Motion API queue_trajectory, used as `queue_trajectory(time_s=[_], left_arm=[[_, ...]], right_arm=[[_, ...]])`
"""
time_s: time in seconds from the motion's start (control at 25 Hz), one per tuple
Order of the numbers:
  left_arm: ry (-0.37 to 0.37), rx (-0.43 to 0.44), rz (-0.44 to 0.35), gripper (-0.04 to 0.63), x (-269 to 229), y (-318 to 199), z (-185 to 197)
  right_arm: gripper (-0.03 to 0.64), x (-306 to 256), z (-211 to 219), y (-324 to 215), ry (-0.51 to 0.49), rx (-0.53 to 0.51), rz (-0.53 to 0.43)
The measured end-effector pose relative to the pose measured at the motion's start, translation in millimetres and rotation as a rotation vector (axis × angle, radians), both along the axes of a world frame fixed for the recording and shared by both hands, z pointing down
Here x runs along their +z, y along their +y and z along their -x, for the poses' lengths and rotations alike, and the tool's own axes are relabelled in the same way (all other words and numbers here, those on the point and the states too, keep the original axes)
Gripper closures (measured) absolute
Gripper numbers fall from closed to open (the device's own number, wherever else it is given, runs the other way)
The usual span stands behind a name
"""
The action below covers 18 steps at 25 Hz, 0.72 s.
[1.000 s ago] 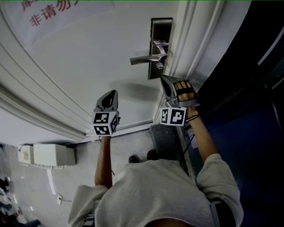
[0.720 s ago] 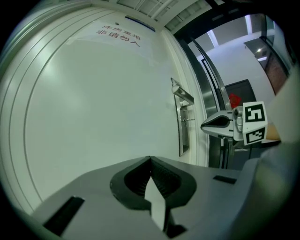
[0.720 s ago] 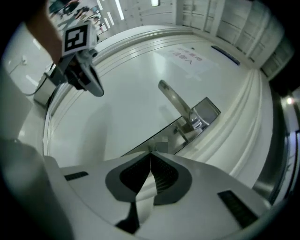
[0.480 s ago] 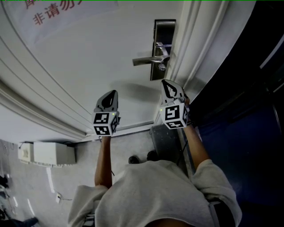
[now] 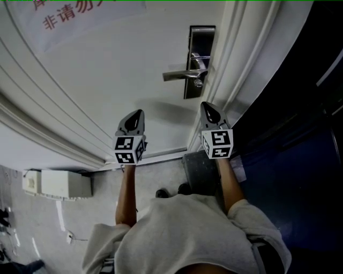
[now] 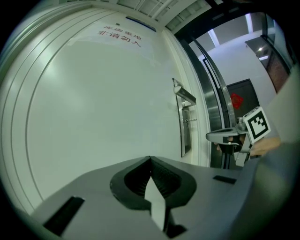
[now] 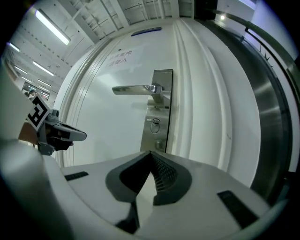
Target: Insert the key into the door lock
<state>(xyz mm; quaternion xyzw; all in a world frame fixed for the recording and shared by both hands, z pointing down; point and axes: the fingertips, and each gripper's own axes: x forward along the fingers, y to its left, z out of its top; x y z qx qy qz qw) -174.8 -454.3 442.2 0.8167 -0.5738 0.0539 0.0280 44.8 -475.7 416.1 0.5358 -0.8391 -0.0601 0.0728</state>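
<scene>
The steel lock plate (image 5: 199, 60) is on the white door (image 5: 107, 80), with its lever handle (image 5: 180, 75) pointing left. In the right gripper view the keyhole cylinder (image 7: 155, 124) sits under the handle (image 7: 136, 89). A small thin piece (image 6: 190, 120) sticks out of the plate; I cannot tell whether it is a key. My right gripper (image 5: 206, 105) hangs just below the plate, short of it, shut with nothing between its tips. My left gripper (image 5: 139, 112) is further left, facing bare door, also shut and empty. No key shows in either gripper.
A notice with red characters (image 5: 80, 16) is stuck high on the door. Ribbed door-frame mouldings (image 5: 238, 64) run beside the lock, with dark glass (image 5: 300, 134) to the right. A white box (image 5: 56, 186) lies on the floor at the left, a dark block (image 5: 199, 167) by the person's shoes.
My right gripper has rolled about its own axis, so the hand that lay on top is now underneath and the marker cube faces up. It shifted slightly right. The left gripper stayed put.
</scene>
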Motion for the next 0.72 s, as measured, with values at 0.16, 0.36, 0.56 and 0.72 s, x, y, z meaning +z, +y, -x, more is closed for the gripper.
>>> queue_trajectory(time_s=[0.16,0.36,0.56,0.72], left_arm=[[0.006,-0.006,0.000,0.578,0.1,0.2,2.0],[0.007,-0.014,-0.002,0.578,-0.6,-0.9,4.8],[0.005,-0.015,-0.002,0.579,-0.7,-1.8,6.4],[0.005,-0.019,-0.003,0.578,-1.4,-1.7,8.7]], right_arm=[[0.594,8.4,-0.8,3.1,-0.026,0.005,0.022],[0.594,10.6,-0.5,1.6,-0.030,0.004,0.031],[0.595,8.6,0.5,-0.9,-0.023,0.007,0.029],[0.594,8.8,1.2,-0.8,-0.019,0.003,0.023]])
